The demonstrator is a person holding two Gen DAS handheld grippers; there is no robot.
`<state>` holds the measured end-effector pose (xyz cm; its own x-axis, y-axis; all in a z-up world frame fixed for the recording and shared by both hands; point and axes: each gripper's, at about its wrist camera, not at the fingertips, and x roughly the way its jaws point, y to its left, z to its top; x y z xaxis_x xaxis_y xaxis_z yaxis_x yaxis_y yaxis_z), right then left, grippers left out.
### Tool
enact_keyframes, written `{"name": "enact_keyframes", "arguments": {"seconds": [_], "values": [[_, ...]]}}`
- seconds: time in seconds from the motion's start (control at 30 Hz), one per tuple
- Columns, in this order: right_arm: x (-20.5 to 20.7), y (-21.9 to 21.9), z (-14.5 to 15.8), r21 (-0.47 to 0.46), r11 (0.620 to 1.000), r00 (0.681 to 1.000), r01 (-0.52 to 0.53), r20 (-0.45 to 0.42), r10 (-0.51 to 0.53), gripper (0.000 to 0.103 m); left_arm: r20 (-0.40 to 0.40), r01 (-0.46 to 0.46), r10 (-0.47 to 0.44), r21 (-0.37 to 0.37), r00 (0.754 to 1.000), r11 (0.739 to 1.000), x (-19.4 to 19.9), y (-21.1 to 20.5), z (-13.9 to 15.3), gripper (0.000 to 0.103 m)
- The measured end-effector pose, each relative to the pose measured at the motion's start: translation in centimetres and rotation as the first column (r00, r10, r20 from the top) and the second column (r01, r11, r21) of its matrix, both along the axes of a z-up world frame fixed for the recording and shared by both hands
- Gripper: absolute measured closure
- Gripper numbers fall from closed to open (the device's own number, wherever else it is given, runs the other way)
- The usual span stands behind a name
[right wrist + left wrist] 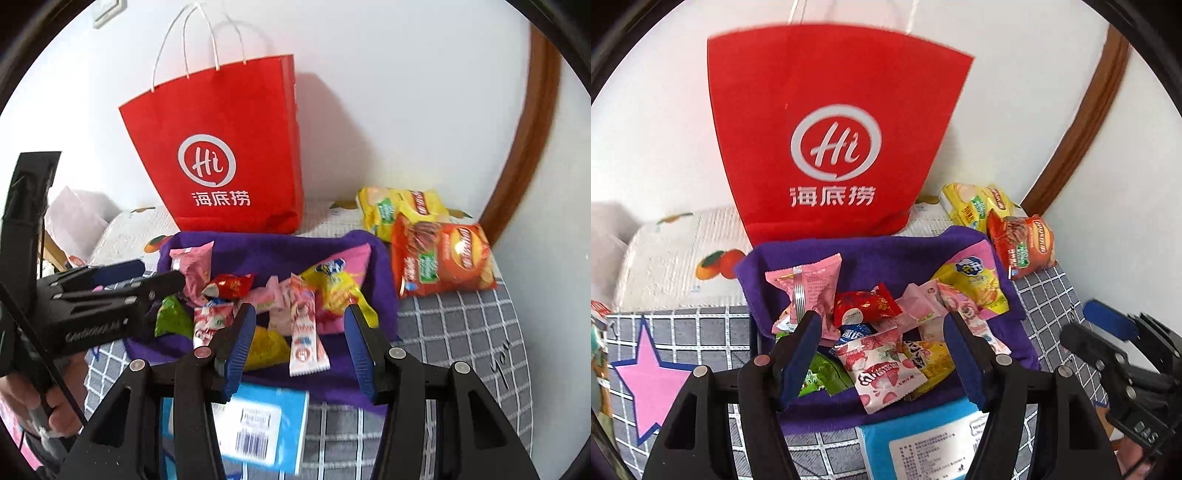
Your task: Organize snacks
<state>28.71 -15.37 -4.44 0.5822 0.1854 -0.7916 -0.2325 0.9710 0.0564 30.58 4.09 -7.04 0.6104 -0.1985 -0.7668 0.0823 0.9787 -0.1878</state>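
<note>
Several small snack packets lie on a purple cloth [871, 251] [280, 251]: a pink packet [809, 280], a red candy [864, 304], a lychee packet [882, 369], a green packet [822, 373] and a yellow-pink bag [975, 280]. A red paper bag [834, 140] [221, 155] stands upright behind the cloth. My left gripper [882, 332] is open and empty just above the pile. My right gripper [299, 325] is open and empty over the cloth's front, near a long pink-white packet [304, 332]. The left gripper [147, 284] also shows at the left of the right wrist view.
A yellow chip bag [402, 210] and an orange chip bag [443, 254] lie at the right by the wall. A blue tissue pack [258, 424] lies in front of the cloth. The surface is a grey checked cover [461, 332] with a pink star [653, 380].
</note>
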Motion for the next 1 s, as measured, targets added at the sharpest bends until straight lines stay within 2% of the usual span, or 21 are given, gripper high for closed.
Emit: {"name": "enact_keyframes", "arguments": {"seconds": [0.2,0.37,0.53,0.67,0.8,0.9,0.97,1.0], "values": [[-4.6,-1.4,1.8,0.033,0.999,1.0,0.023,0.018,-0.024,0.05,0.032,0.004,-0.006,0.047,0.999,0.999,-3.4,-1.0,2.3,0.037],[-8.6,-1.9,1.7,0.054,0.996,0.996,0.074,0.037,-0.076,0.05,0.091,-0.005,-0.004,0.1,0.996,0.995,-9.0,-1.2,3.6,0.035],[-12.5,-2.0,0.7,0.025,0.994,0.994,0.111,0.019,-0.111,0.049,0.122,-0.009,0.0,0.075,0.993,0.997,-13.5,-1.3,4.0,0.028],[-16.8,-2.5,1.0,0.015,0.991,0.989,0.131,0.071,-0.132,0.026,0.13,0.018,-0.024,0.051,0.991,0.999,-17.5,-2.2,4.4,0.025],[-20.1,-3.6,1.5,0.041,0.985,0.982,0.165,0.087,-0.168,0.016,0.141,0.017,-0.025,0.056,0.99,0.998,-21.0,-2.9,4.8,0.024],[-22.9,-3.8,2.1,0.017,0.984,0.979,0.176,0.099,-0.177,0.012,0.152,0.015,-0.02,0.035,0.988,0.999,-23.7,-3.0,5.2,0.022],[-24.1,-3.8,2.4,0.022,0.986,0.981,0.168,0.094,-0.169,0.012,0.165,-0.003,-0.005,0.047,0.986,0.999,-25.4,-3.1,5.4,0.009],[-24.7,-3.8,2.6,0.031,0.986,0.982,0.163,0.093,-0.165,0.011,0.186,-0.023,0.012,0.058,0.982,0.998,-26.4,-3.0,5.6,0.007]]}}
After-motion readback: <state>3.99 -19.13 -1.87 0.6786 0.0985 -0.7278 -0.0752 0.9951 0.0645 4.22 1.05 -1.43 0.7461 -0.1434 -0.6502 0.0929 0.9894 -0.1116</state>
